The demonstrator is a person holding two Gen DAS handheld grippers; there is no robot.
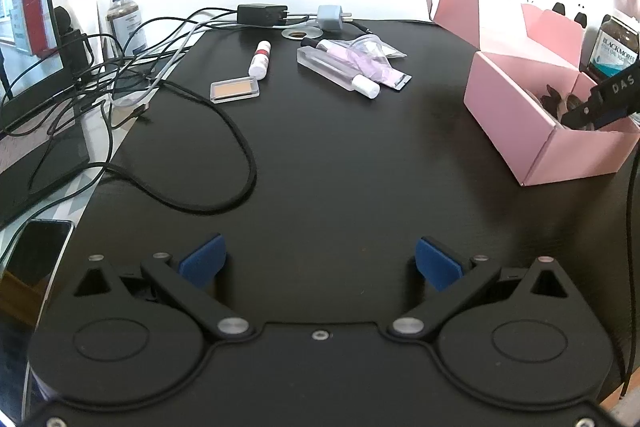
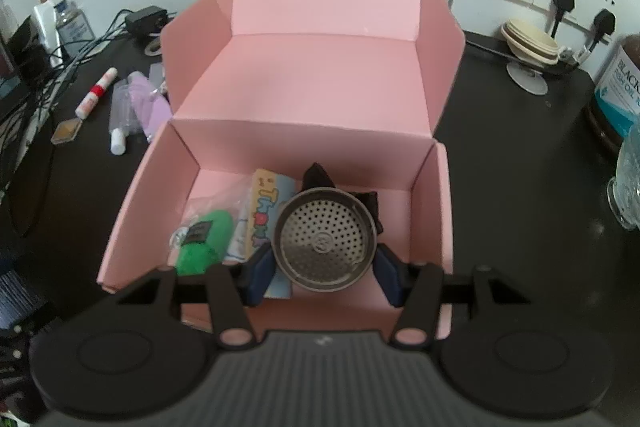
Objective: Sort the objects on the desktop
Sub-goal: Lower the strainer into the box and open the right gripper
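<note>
An open pink box (image 2: pixel 132 211) stands on the black table. My right gripper (image 2: pixel 324 271) hangs over it, shut on a round perforated metal strainer (image 2: pixel 324 243) pinched between the blue pads. Inside the box lie a green item in a clear bag (image 2: pixel 204 239), a printed card (image 2: pixel 264 211) and something black (image 2: pixel 316 175). My left gripper (image 1: pixel 320 263) stands open over the bare table with nothing between its fingers. Far ahead of it lie a red-and-white tube (image 1: pixel 260 59), a small clear case (image 1: pixel 235 89), a clear bottle with a white cap (image 1: pixel 340 71) and a purple packet (image 1: pixel 394 77).
Tangled cables (image 1: pixel 168 75), a black charger (image 1: pixel 262 13) and a blue plug (image 1: pixel 330 17) crowd the far left. A monitor (image 1: pixel 28 27) and a phone (image 1: pixel 36 259) sit at the left edge. A fish oil bottle (image 2: pixel 616 95) and a glass (image 2: pixel 630 179) stand right of the box.
</note>
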